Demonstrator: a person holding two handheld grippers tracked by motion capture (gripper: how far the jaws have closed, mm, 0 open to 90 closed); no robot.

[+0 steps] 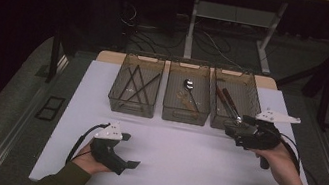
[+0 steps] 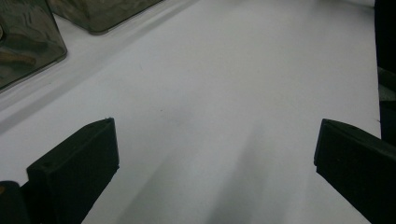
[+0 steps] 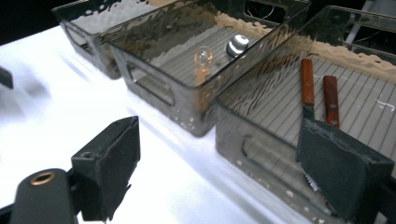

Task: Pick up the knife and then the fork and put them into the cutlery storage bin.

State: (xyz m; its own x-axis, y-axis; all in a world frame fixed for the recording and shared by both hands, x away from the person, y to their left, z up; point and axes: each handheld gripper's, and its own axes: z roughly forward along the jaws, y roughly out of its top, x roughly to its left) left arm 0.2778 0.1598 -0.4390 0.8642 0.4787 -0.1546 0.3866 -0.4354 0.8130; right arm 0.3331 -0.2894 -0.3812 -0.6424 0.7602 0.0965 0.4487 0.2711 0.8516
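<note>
The right claw stands released at the near wall of the rightmost bin, its jaws wide apart with nothing between them; in the right gripper view one jaw hangs over the white counter and the other over that bin's near rim; the two wooden-handled knives lie side by side on the bin's ribbed floor just beyond and slightly above the jaws, handles pointing away from the claw and blades running back toward it, so their long axis lies roughly in line with the claw's reach, front to back along the bin; this hand is by far the nearer one; the left claw rests low on the counter near the person, well apart from all three bins, also released and empty; the middle bin holds a spoon and the left bin dark sticks, perhaps chopsticks; judging by this, any pick from the right bin calls for reaching forward over the rim and crossing the handles.
</note>
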